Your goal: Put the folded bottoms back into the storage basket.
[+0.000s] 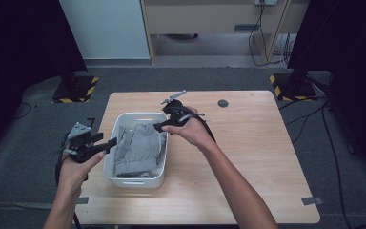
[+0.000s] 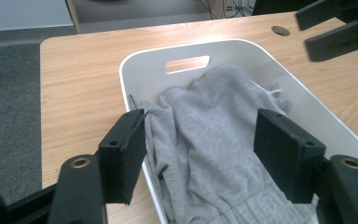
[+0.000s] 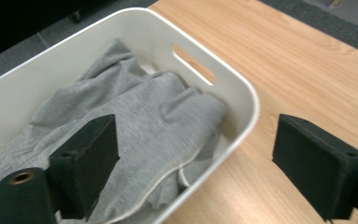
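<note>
A person's left gripper [image 1: 108, 143] hovers at the near-left wall of the white basket [image 1: 124, 181], jaws apart and empty, leaving the grey garment [image 1: 138, 148] to lie crumpled inside. At the far-right rim, the right gripper [image 1: 159, 125] hangs with jaws spread, gripping nothing, apparently because the cloth now sits in the basket on the wooden table [image 1: 248, 157]

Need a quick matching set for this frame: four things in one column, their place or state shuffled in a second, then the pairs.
1. grey garment
2. white bin
3. left gripper
4. right gripper

A. open, over the bin's far right corner
B. lies crumpled inside the bin
C. open, just outside the bin's left wall
D. stands on the wooden table

Pairs: 1-B, 2-D, 3-C, 4-A
</note>
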Action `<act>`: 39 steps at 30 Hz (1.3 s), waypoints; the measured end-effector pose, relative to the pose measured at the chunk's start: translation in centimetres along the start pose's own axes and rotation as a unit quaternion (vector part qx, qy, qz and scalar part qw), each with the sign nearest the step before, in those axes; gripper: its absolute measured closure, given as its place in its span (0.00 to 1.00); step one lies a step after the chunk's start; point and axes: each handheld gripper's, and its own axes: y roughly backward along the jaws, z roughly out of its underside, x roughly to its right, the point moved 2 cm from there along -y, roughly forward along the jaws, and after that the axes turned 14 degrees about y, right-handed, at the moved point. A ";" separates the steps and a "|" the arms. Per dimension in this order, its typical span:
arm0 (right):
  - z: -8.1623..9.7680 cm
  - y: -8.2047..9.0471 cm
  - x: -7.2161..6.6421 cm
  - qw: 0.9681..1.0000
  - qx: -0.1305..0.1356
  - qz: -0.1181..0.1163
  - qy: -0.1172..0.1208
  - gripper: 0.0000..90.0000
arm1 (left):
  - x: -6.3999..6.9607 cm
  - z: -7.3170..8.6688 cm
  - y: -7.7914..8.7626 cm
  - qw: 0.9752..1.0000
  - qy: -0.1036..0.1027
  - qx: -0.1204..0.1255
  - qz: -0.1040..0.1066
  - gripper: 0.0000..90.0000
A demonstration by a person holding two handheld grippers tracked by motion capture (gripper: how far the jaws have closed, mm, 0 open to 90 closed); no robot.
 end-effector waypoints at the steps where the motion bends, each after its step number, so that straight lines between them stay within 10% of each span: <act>1: 0.2 0.2 0.3 1.000 0.004 0.004 0.001 0.11 | 0.0 0.0 0.0 1.000 -0.001 0.002 -0.001 0.36; 14: 1.3 1.6 1.6 1.000 0.005 0.015 -0.013 0.07 | -0.1 0.0 -0.9 1.000 -0.008 -0.009 -0.019 0.11; 39: 2.2 3.0 2.4 1.000 0.009 0.019 -0.022 0.07 | 0.5 0.3 -1.6 0.999 -0.019 -0.021 -0.026 0.04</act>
